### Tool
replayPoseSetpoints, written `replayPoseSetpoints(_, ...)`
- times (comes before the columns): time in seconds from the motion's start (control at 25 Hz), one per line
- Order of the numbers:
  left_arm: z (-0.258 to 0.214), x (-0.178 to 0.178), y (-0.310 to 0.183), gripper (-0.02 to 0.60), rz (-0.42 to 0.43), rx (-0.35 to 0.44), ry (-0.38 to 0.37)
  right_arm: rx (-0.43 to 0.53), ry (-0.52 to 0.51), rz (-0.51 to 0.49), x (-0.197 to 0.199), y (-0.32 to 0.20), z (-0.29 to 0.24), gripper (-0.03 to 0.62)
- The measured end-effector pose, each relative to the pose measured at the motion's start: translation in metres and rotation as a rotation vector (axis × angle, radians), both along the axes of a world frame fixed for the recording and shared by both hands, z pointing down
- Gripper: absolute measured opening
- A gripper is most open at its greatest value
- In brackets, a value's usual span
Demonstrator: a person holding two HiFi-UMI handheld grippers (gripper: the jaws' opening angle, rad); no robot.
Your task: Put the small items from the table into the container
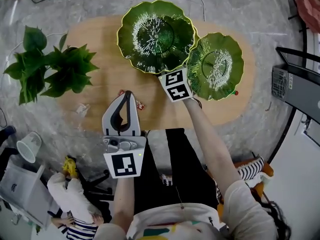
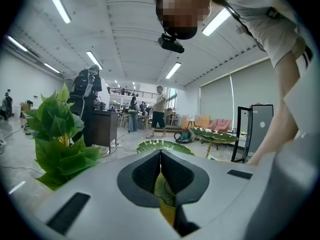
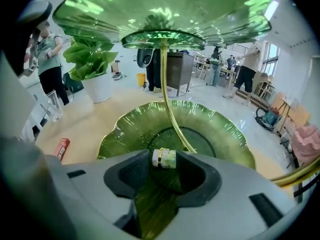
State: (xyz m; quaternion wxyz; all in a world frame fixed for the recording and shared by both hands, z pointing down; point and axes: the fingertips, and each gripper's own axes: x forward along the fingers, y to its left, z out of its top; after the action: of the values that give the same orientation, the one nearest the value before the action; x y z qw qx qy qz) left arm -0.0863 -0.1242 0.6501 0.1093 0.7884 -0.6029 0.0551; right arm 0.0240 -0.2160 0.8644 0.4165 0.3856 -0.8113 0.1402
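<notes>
A two-tier stand of green leaf-shaped glass dishes stands on the oval wooden table (image 1: pixel 100 39). My right gripper (image 3: pixel 164 160) is shut on a small pale green and white sweet (image 3: pixel 164 157) with a gold band. It holds the sweet over the near rim of the lower dish (image 3: pixel 150 129), under the upper dish (image 3: pixel 160 9). In the head view only its marker cube (image 1: pixel 177 85) shows, and the dishes hide its jaws. My left gripper (image 1: pixel 128 95) hovers at the table's near edge, shut with nothing in it. A red wrapped piece (image 1: pixel 139 104) lies beside its tip.
A leafy plant (image 1: pixel 50 66) in a white pot stands at the table's left end. A white wrapper (image 1: pixel 82 108) lies near the front left edge, and a small red bit (image 1: pixel 235 92) by the right dish (image 1: pixel 216 64). Another red piece (image 3: pixel 61 148) lies left of the lower dish.
</notes>
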Motion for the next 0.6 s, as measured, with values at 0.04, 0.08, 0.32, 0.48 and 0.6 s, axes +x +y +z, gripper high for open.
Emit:
replayPoseSetpoints(0.04, 0.000, 0.000, 0.000, 0.008, -0.002, 0.003, 0.000, 0.005, 0.004, -0.001, -0.001, 0.001, 0.000, 0.163)
replayPoseSetpoints(0.08, 0.000, 0.000, 0.001, 0.008, -0.003, 0.005, 0.000, 0.013, 0.005, 0.000, -0.002, 0.003, 0.000, 0.182)
replayPoseSetpoints(0.32, -0.014, 0.007, 0.000, 0.008, 0.015, 0.040, -0.030, 0.071, -0.068, 0.077, 0.001, 0.009, -0.031, 0.241)
replayPoseSetpoints(0.48, -0.055, 0.006, 0.005, 0.008, -0.014, 0.027, -0.007, 0.052, -0.142, 0.154, 0.008, 0.053, -0.085, 0.239)
replayPoseSetpoints(0.6, -0.104, 0.008, 0.007, 0.008, -0.011, 0.046, -0.004, -0.008, -0.221, 0.186, 0.006, 0.101, -0.138, 0.241)
